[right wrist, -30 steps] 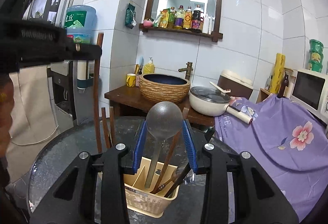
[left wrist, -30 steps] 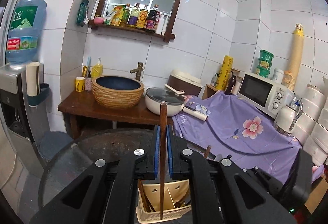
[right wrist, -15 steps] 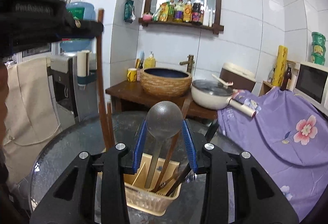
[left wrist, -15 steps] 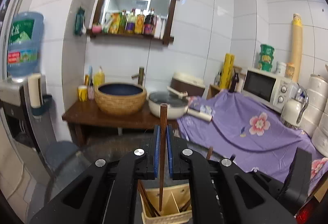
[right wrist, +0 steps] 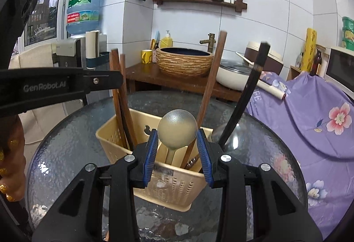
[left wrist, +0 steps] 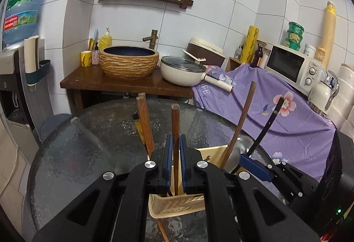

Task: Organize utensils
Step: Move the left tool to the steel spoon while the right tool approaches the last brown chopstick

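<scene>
A beige slotted utensil basket [right wrist: 172, 184] stands on the round glass table [right wrist: 66, 153]; it also shows in the left wrist view [left wrist: 177, 204]. My left gripper [left wrist: 176, 142] is shut on a brown wooden chopstick [left wrist: 175, 122], held upright with its lower end inside the basket. My right gripper [right wrist: 177, 138] is shut on a metal spoon [right wrist: 177, 131], bowl up, its handle down in the basket. Other chopsticks [right wrist: 210, 85] and a dark-handled utensil [right wrist: 247, 91] lean in the basket.
Behind the table a wooden counter [left wrist: 110, 85] carries a woven basin [left wrist: 129, 61] and a white pan [left wrist: 183, 70]. A purple flowered cloth [left wrist: 276, 118] covers things at the right, with a microwave [left wrist: 292, 65]. A water dispenser [left wrist: 15, 43] stands at the left.
Both grippers have come down toward the basket. The chopstick and the spoon handle now reach deeper into it, and the basket looks much closer in both views.
</scene>
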The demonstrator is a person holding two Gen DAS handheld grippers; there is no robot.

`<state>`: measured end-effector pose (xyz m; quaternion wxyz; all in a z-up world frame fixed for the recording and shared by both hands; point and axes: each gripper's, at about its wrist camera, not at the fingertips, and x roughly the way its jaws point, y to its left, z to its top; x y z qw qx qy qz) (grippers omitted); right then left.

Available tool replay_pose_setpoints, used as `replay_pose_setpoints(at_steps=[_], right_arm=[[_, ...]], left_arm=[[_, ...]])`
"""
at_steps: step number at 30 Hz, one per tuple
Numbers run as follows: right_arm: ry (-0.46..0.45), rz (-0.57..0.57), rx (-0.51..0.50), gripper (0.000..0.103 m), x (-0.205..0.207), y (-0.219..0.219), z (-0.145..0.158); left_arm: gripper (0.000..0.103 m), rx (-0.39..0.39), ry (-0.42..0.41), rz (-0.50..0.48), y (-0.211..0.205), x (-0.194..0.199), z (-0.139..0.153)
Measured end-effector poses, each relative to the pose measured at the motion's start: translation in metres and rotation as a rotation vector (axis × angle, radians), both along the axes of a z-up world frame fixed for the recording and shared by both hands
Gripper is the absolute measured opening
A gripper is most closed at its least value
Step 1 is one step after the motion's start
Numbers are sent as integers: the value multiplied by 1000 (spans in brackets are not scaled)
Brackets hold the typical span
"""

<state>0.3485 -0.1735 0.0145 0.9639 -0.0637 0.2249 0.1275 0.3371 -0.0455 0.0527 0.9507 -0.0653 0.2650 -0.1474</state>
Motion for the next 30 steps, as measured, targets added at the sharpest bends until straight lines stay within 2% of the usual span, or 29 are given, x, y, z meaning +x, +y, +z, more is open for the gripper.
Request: replay_pose_setpoints(at_steps=[3, 5, 8, 10, 14, 16, 22, 26, 30], right_arm=[[-7, 8, 1, 43, -4, -1, 0], [-22, 13, -4, 49, -9, -1, 1], [-49, 14, -9, 49, -22, -3, 4], [-60, 11, -7, 50, -31, -6, 6], [-74, 3, -7, 58, -58, -14, 9], [-29, 3, 13, 58, -72, -18, 3], [134, -18, 63, 59, -91, -26, -37], [189, -26, 39, 59, -103, -25, -64], [230, -44, 44, 59, -115, -27, -86]], left_arm=[[7, -14, 0, 5, 2, -4, -1], [11, -26, -3, 3, 6, -9, 0], [25, -33, -28, 8, 12, -25, 4], [46, -46, -47, 21, 21, -41, 5], [53, -28, -50, 60, 34, -69, -2], [60, 1, -30, 69, 38, -84, -13], [61, 74, 115, 43, 31, -119, -79], [58, 42, 251, 20, 29, -130, -122], [58, 25, 306, 28, 27, -139, -142]])
